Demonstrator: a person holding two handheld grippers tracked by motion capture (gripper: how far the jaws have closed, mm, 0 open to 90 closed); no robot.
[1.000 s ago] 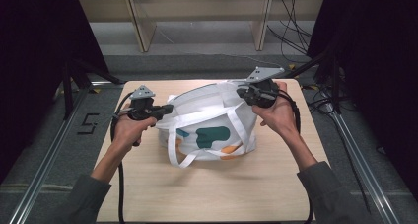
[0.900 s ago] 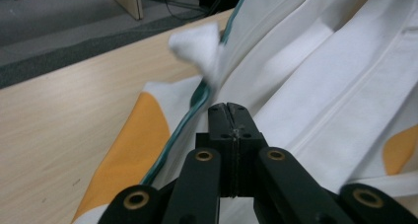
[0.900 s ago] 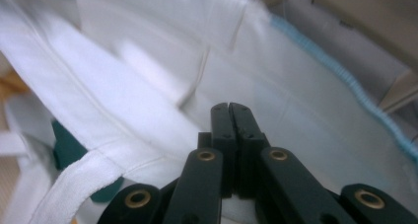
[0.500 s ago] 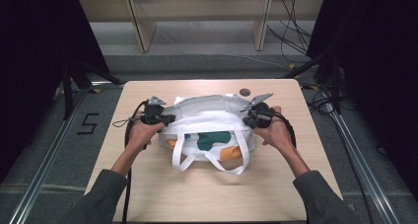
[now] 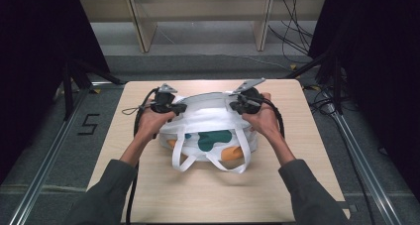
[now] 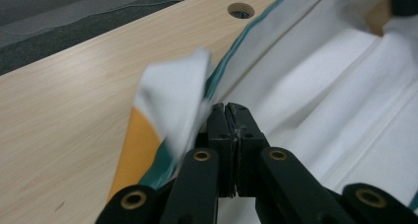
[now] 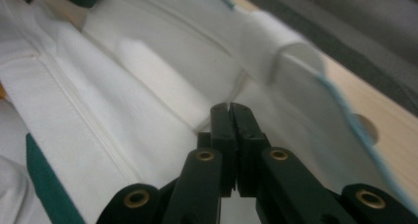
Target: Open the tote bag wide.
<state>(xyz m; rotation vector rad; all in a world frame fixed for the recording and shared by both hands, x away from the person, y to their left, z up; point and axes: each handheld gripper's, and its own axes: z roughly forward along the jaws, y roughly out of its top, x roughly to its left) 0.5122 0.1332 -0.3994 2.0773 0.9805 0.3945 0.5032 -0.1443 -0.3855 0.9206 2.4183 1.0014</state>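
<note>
Bare tabletop (image 5: 317, 185) rings the white bag (image 5: 210, 118) — left tongs (image 5: 179, 107) and right tongs (image 5: 233, 105) clamped shut on its rim.

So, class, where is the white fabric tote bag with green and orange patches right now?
In the high view, the white fabric tote bag lies mid-table on the pale wooden table, between the left gripper and right gripper.

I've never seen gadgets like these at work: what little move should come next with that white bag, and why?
Probably open both sets of jaws and let go. The white bag already lies flat on the table, handles toward the person, while the left gripper and right gripper are each clamped on fabric at its far corners. Nothing looks left to pull.
</note>
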